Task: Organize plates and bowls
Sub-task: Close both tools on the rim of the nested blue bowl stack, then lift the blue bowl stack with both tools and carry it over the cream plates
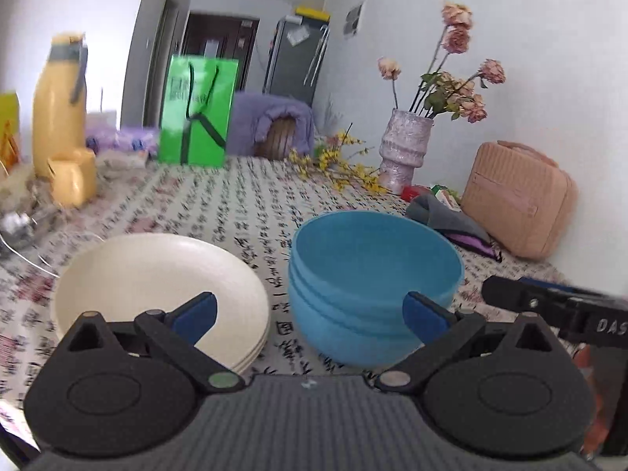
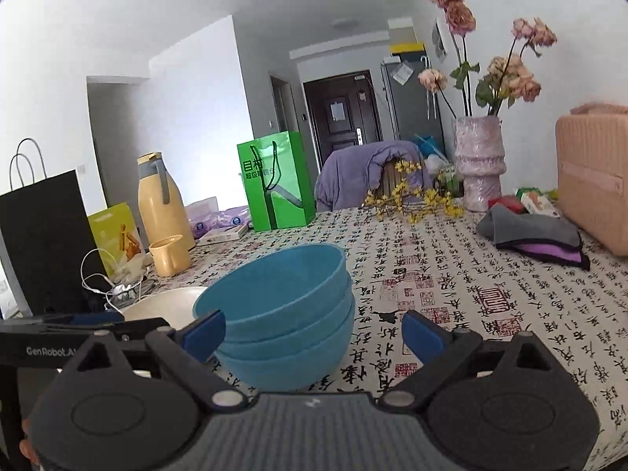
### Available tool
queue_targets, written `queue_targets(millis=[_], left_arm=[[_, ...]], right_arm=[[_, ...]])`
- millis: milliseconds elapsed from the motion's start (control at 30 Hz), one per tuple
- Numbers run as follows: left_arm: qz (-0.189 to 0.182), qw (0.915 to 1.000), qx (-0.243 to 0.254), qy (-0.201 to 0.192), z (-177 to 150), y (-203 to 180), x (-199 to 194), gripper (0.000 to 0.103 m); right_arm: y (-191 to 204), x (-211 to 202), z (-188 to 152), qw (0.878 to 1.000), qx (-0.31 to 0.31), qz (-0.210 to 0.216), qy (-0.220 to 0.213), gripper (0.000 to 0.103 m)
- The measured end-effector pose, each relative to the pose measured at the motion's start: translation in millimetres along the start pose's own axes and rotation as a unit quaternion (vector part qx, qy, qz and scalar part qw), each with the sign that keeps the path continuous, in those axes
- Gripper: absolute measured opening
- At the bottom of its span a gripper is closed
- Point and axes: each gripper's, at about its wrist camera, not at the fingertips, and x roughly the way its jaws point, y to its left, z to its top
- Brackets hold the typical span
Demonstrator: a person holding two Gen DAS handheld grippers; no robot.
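Both your grippers, left gripper [image 1: 310, 316] and right gripper [image 2: 314, 333], stand wide and empty. The bowls [image 1: 373, 286] sit stacked on the table [image 1: 243, 212] just beside the plates [image 1: 157, 286]. The stacking looks finished; next, check that both stacks sit square.

Blue bowls [image 2: 286, 314], plain, stacked; cream plates [image 1: 157, 290] at their 9 o'clock, also plain. Tablecloth [image 2: 471, 294] white w/ black calligraphy + red seal stamps all over. Gripper pads [image 1: 196, 314] dark blue, rest of grippers black/grey. Bright green bag [image 2: 274, 180] at 12 o'clock, black cord handles, dark print. Yellow flask [image 2: 161, 196] w/ grey band & yellow cup [image 2: 170, 255] at 10 o'clock. Black paper bag [image 2: 43, 243] at 9 o'clock. Vase [image 2: 479, 161] pale pink-lilac, mottled, faded pink flowers [image 2: 510, 74], at 1 o'clock; yellow blossom sprigs [image 2: 416, 196] lying next to it. Peach-pink case [image 2: 592, 180] at 3 o'clock, grey + purple cloth [image 2: 537, 235] in front of it.
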Motion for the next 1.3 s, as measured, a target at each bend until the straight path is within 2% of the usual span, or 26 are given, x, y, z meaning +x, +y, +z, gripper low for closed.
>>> queue_targets(millis=[100,133,167,233,333,433,533,567,633,733,833,933,1067,1200,1300], left_arm=[[-0.028,0.9973,-0.04,0.056,22,11,32,0.097],[-0.038,0.9957,-0.048,0.069,28,15,41,0.089],[-0.046,0.994,-0.055,0.083,33,18,50,0.079],[-0.054,0.989,-0.068,0.12,41,23,70,0.068],[-0.066,0.9776,-0.093,0.177,47,33,95,0.056],[-0.075,0.9677,-0.107,0.215,51,42,111,0.054],[-0.086,0.9528,-0.129,0.261,53,53,128,0.048],[-0.088,0.9473,-0.132,0.278,53,54,134,0.044],[-0.092,0.9373,-0.12,0.314,54,54,145,0.043],[-0.08,0.9319,-0.072,0.346,58,44,154,0.037],[-0.076,0.9285,-0.043,0.361,62,38,159,0.037],[-0.079,0.9263,-0.041,0.366,66,39,162,0.034],[-0.081,0.9341,-0.043,0.345,78,41,159,0.026],[-0.082,0.9378,-0.052,0.333,82,41,156,0.025],[-0.085,0.9403,-0.052,0.326,90,44,145,0.025]], right_arm=[[-10,34,23,0.999,0.013,-0.01,0.035,0.092],[-15,46,30,0.999,0.018,-0.014,0.05,0.09],[-21,60,36,0.997,0.025,-0.014,0.068,0.084],[-32,85,45,0.993,0.044,-0.005,0.111,0.073],[-47,119,48,0.982,0.084,0.015,0.171,0.057],[-58,141,45,0.971,0.109,0.022,0.21,0.05],[-62,155,45,0.962,0.113,0.042,0.243,0.046],[-62,160,45,0.958,0.11,0.048,0.259,0.042],[-63,171,45,0.947,0.116,0.055,0.295,0.031],[-70,185,47,0.924,0.147,0.078,0.346,0.032],[-71,195,52,0.909,0.15,0.081,0.381,0.03],[-70,199,55,0.903,0.141,0.085,0.397,0.029],[-74,193,62,0.907,0.145,0.075,0.388,0.024],[-73,185,68,0.915,0.148,0.069,0.369,0.024],[-73,182,74,0.915,0.155,0.071,0.366,0.024]])
